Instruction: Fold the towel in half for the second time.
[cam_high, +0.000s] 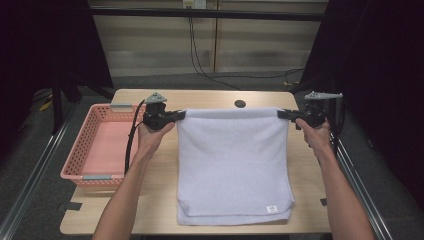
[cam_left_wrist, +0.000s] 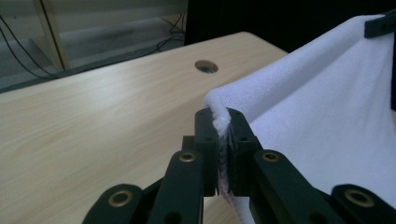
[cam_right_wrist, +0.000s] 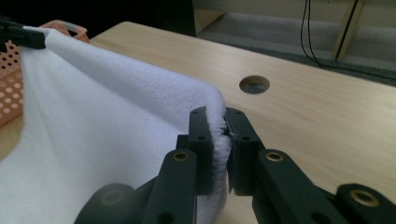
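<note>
A white towel (cam_high: 232, 160) hangs stretched between my two grippers, its lower part folded on the wooden table (cam_high: 200, 97) near the front edge. My left gripper (cam_high: 179, 116) is shut on the towel's upper left corner (cam_left_wrist: 219, 116). My right gripper (cam_high: 283, 114) is shut on the upper right corner (cam_right_wrist: 219, 126). The top edge runs taut between them, lifted off the table. A small label (cam_high: 271, 208) shows at the towel's lower right. In the left gripper view the other gripper's jaw tip (cam_left_wrist: 380, 25) holds the far corner.
A pink plastic basket (cam_high: 75, 165) stands at the table's left edge, beside my left hand. A round cable hole (cam_high: 240, 104) sits in the table behind the towel. Black cables hang at the back wall.
</note>
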